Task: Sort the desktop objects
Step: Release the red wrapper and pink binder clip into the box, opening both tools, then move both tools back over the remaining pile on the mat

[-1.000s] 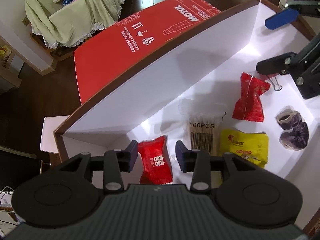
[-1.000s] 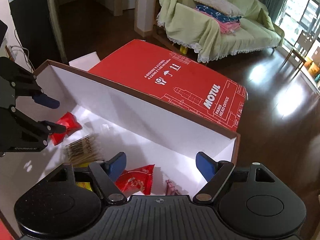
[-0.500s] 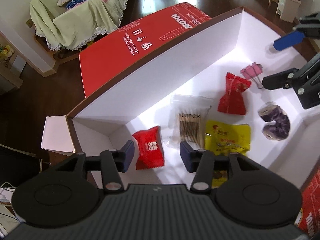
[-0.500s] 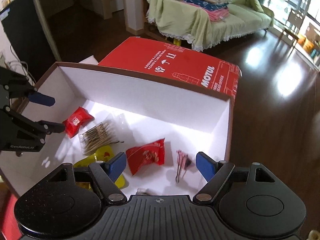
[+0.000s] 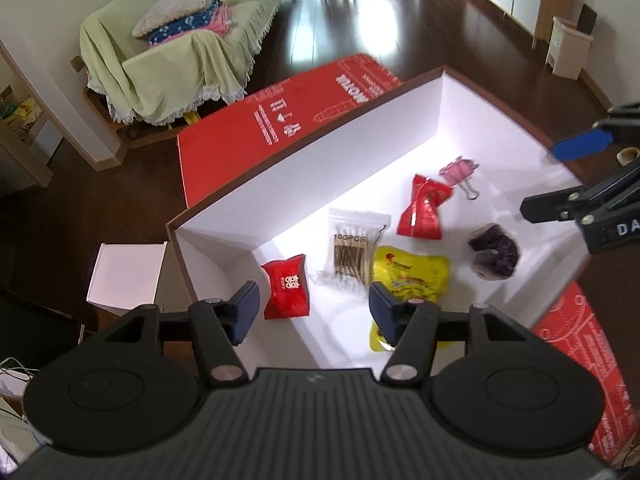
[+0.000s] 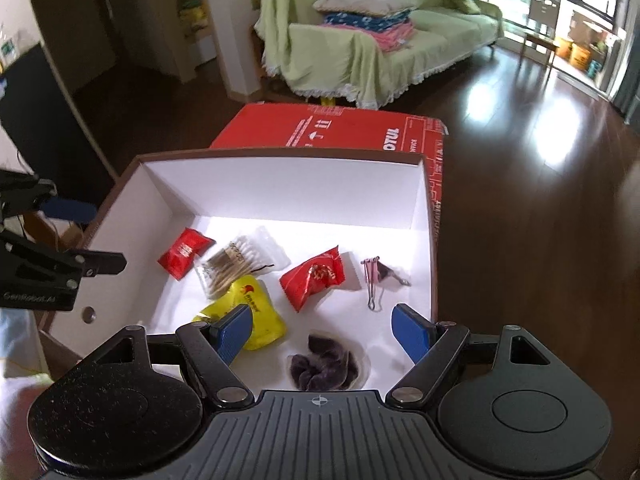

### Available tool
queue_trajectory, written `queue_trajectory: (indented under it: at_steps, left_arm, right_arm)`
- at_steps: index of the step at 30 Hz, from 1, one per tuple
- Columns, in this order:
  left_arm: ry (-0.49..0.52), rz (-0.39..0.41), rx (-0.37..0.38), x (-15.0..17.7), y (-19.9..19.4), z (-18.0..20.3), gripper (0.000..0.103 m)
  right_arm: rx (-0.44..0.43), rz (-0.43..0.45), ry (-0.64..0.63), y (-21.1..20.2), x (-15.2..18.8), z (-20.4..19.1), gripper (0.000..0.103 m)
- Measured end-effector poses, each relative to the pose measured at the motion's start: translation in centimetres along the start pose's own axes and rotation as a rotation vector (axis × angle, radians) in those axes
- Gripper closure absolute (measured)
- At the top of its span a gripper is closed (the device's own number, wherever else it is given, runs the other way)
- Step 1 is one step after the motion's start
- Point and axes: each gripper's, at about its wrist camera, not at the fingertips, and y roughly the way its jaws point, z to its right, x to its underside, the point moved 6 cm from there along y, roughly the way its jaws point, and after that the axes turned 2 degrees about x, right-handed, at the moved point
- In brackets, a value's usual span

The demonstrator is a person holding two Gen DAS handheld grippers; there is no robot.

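1. Six items lie in the white-lined box (image 6: 424,216): two red sachets, cotton swabs (image 5: 354,250), yellow packet (image 5: 408,276), pink clip (image 5: 460,172), purple scrunchie (image 6: 324,368)
2. Left tool (image 5: 312,312) and right tool (image 6: 326,328) hover released, grasping nothing
3. Any pick should be centred on a single item, clear of neighbours

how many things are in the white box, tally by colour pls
red: 2, the small snack packet and the twisted wrapper
yellow: 1, the snack bag
purple: 1, the scrunchie
pink: 1, the binder clip
clear: 1, the bag of cotton swabs
total: 6
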Motion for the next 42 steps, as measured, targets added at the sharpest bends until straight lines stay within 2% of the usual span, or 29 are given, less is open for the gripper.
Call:
queue_trajectory:
  at_steps: [5, 9, 15, 21, 28, 33, 42]
  left_arm:
    - [-0.022, 0.058, 0.013, 1.6, -4.1, 0.1, 0.042]
    - [-0.049, 0.089, 0.027, 4.2, -7.3, -0.4, 0.04]
    - [-0.136, 0.055, 0.029, 10.1, -9.4, -1.6, 0.038]
    - [-0.267, -0.046, 0.061, 15.9, -8.2, -1.8, 0.038]
    - [-0.322, -0.157, 0.103, 20.3, -5.5, 1.3, 0.038]
    - [-0.369, -0.2, 0.125, 20.8, -3.4, 2.4, 0.038]
    - [-0.405, -0.207, 0.112, 19.7, -0.5, 2.5, 0.038]
  right_arm:
    - [-0.011, 0.062, 0.063, -3.7, 1.1, -0.4, 0.024]
    - [-0.017, 0.095, 0.093, -6.5, 2.7, -0.8, 0.024]
    - [-0.034, 0.089, 0.131, -9.1, 6.4, -1.8, 0.024]
    - [-0.055, -0.012, 0.178, -8.5, 11.2, -3.2, 0.024]
    - [-0.085, -0.139, 0.213, -6.0, 15.6, -4.8, 0.024]
    - [-0.087, -0.191, 0.22, -4.8, 16.6, -4.7, 0.024]
    - [-0.069, -0.259, 0.243, -2.2, 17.4, -2.6, 0.024]
